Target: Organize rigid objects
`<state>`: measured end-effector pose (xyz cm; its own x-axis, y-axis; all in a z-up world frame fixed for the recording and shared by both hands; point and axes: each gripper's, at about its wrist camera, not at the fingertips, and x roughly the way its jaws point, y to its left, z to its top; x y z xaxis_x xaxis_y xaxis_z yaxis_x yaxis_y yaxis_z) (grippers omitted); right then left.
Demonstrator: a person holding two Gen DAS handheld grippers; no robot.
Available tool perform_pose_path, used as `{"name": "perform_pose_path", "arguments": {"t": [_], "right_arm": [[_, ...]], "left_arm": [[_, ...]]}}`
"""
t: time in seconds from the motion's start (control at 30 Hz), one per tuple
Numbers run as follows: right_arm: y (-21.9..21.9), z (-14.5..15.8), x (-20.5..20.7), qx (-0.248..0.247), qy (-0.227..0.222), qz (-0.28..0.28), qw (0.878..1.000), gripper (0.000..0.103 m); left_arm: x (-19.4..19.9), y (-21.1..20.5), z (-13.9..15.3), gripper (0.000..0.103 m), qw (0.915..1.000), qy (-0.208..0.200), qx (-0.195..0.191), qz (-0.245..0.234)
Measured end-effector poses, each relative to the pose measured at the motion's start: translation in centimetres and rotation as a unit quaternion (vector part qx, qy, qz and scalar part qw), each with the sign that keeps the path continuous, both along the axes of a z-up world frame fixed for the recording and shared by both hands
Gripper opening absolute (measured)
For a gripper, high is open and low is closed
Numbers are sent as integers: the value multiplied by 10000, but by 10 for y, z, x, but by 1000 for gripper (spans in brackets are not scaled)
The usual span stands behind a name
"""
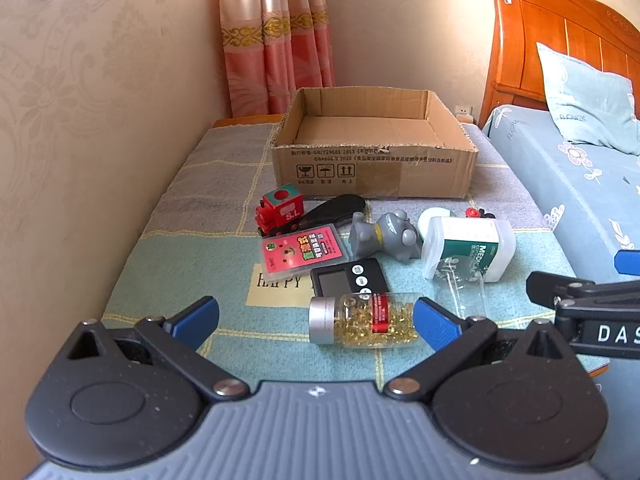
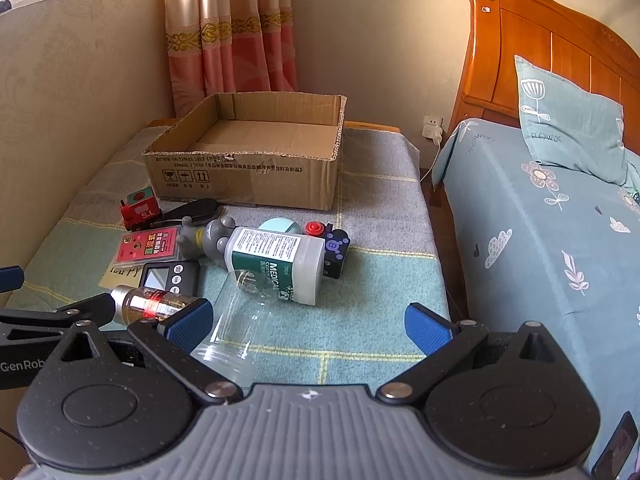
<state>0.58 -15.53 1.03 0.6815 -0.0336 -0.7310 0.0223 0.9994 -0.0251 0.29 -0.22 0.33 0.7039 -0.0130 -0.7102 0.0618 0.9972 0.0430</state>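
An open cardboard box (image 1: 376, 176) (image 2: 244, 184) stands at the far end of the cloth-covered table. In front of it lie a red toy train (image 1: 280, 210) (image 2: 140, 208), a pink card pack (image 1: 302, 250) (image 2: 148, 244), a grey figurine (image 1: 390, 234) (image 2: 214, 238), a white medical bottle (image 1: 468, 246) (image 2: 280, 262), a black timer (image 1: 348, 278) (image 2: 170, 276), a capsule bottle (image 1: 364, 320) (image 2: 154, 304) and a clear glass (image 2: 236, 328). My left gripper (image 1: 316, 320) is open, low before the capsule bottle. My right gripper (image 2: 308, 324) is open near the glass.
A black oval object (image 1: 334, 208) (image 2: 192, 210) lies beside the train, and a dark cube with a red button (image 2: 332, 248) sits behind the medical bottle. A wall runs along the left. A bed (image 2: 540, 220) with a pillow stands on the right.
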Motion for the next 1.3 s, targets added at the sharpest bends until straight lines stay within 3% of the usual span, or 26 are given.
{"name": "perform_pose_path", "arguments": {"t": [1.3], "right_arm": [[-2,1,4,-6,-157,111,9998,103]], "left_arm": [[7,-4,-2,102,9999,44,60,-73]]}}
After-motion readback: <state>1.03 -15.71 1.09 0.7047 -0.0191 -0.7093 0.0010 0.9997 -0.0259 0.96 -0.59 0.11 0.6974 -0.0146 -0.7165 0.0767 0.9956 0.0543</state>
